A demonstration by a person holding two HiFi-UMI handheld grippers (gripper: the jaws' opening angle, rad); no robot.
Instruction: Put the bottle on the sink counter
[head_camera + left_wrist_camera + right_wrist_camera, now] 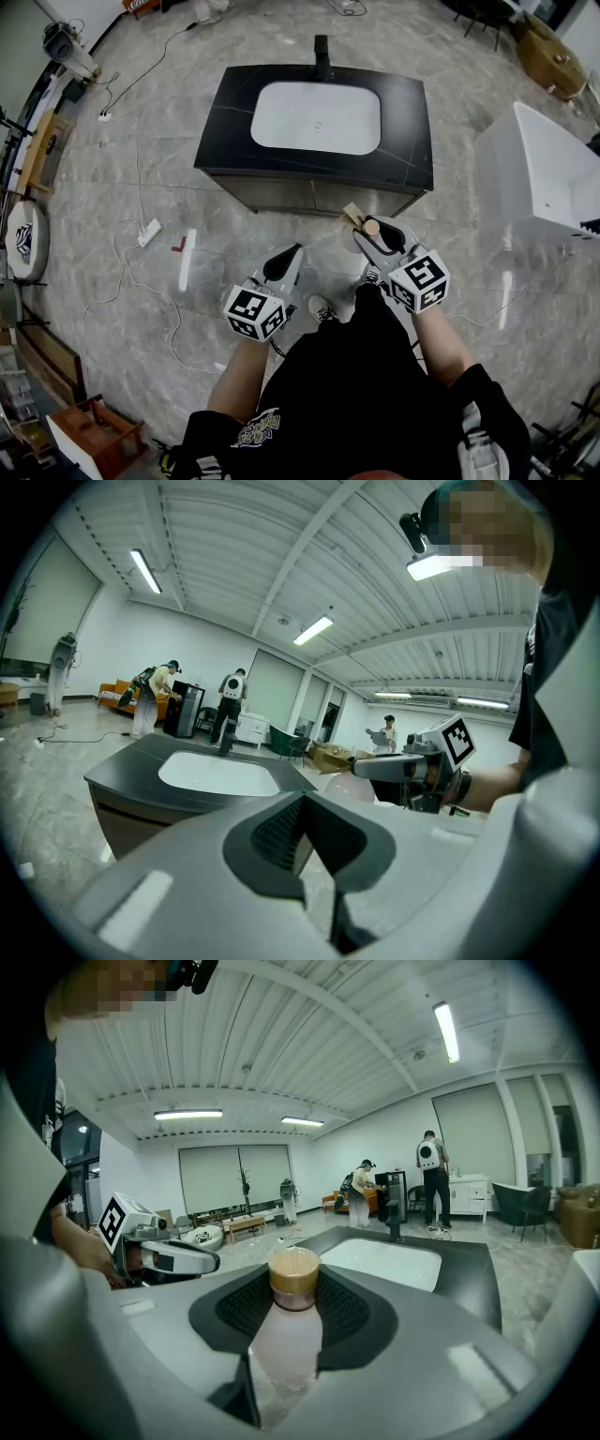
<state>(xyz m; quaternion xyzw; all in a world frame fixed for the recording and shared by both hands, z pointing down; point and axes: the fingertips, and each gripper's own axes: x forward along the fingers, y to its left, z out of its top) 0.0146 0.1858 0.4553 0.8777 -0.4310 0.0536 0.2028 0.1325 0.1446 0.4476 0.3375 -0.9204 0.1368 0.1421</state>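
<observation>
In the right gripper view a pale pink bottle (286, 1335) with a tan wooden cap sits clamped between the jaws of my right gripper (292, 1321). The head view shows that gripper (375, 238) held just in front of the black sink counter (408, 122), with the bottle's cap (371, 227) showing at its tip. The counter carries a white basin (316, 117) and a black faucet (322, 56). My left gripper (284, 267) hangs lower left, short of the counter, its jaws closed together with nothing between them (302, 841).
A white bathtub (539, 178) stands to the right of the counter. Cables and a power strip (148, 232) lie on the marble floor at left. Several people stand far across the room (431, 1180). Wooden furniture lines the left edge.
</observation>
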